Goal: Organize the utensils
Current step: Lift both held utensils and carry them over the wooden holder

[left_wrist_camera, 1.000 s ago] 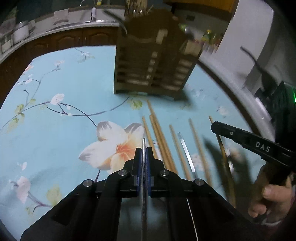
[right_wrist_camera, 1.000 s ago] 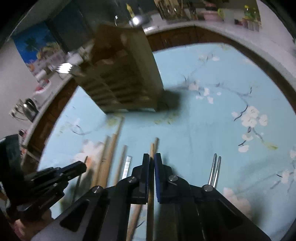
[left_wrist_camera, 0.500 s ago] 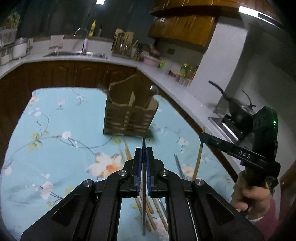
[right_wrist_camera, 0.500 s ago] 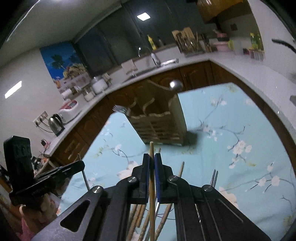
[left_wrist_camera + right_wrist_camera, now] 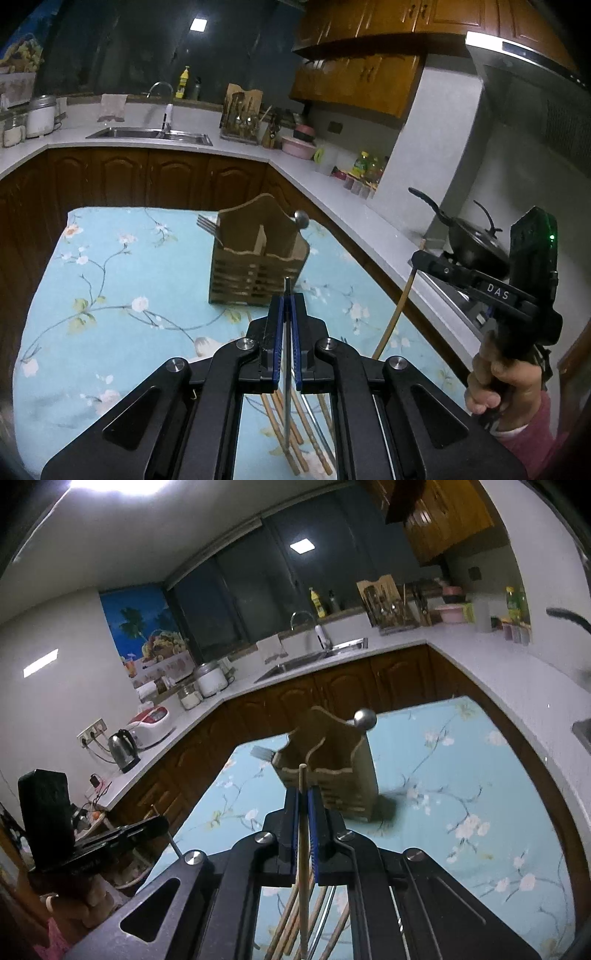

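The left gripper (image 5: 287,317) is clamped narrow on a thin metal chopstick (image 5: 286,387), whose tip pokes out just past the blue pads toward the wooden utensil holder (image 5: 258,269). The right gripper (image 5: 305,812) is likewise pinched tight on a wooden chopstick (image 5: 303,867), its end showing in front of the holder. The holder stands upright on the floral tablecloth (image 5: 110,295), a fork (image 5: 207,223) and a round-ended utensil (image 5: 301,218) inside. Near the holder, loose chopsticks (image 5: 295,435) lie on the cloth below both grippers.
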The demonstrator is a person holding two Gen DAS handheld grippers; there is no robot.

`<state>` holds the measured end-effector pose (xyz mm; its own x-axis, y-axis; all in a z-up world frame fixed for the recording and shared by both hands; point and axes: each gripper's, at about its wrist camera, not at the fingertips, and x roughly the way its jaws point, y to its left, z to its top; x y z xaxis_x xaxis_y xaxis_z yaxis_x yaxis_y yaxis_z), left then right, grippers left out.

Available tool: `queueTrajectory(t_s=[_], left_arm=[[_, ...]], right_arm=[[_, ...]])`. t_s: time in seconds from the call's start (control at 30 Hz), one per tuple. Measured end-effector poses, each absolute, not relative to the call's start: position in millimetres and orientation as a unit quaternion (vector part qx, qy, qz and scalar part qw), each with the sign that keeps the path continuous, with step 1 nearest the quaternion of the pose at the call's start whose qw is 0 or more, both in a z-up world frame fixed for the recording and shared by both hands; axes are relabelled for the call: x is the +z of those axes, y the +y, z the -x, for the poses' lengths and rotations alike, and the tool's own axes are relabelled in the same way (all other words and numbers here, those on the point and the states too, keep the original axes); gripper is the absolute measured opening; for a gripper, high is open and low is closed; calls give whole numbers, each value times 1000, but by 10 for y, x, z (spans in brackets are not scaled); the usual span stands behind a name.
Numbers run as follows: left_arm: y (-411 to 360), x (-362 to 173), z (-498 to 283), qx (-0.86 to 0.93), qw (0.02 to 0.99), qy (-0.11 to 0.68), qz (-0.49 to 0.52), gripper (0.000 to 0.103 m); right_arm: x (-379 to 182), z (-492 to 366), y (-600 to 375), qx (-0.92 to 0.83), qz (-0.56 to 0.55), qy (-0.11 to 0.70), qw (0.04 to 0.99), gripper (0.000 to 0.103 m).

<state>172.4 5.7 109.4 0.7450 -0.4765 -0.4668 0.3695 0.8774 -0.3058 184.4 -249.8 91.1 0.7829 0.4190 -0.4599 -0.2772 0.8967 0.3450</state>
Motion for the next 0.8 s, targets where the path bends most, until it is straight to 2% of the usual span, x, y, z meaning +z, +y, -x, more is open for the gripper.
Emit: queueTrajectory(t_s=[0.37, 0.8], left_arm=[[164, 1408, -2052, -213, 944, 232, 99, 3], [122, 2103, -2958, -165, 974, 129, 92, 3]], right_arm=[[1175, -2218, -2539, 168, -139, 228, 949, 5], [1718, -2975, -2549, 123, -149, 126, 973, 5]])
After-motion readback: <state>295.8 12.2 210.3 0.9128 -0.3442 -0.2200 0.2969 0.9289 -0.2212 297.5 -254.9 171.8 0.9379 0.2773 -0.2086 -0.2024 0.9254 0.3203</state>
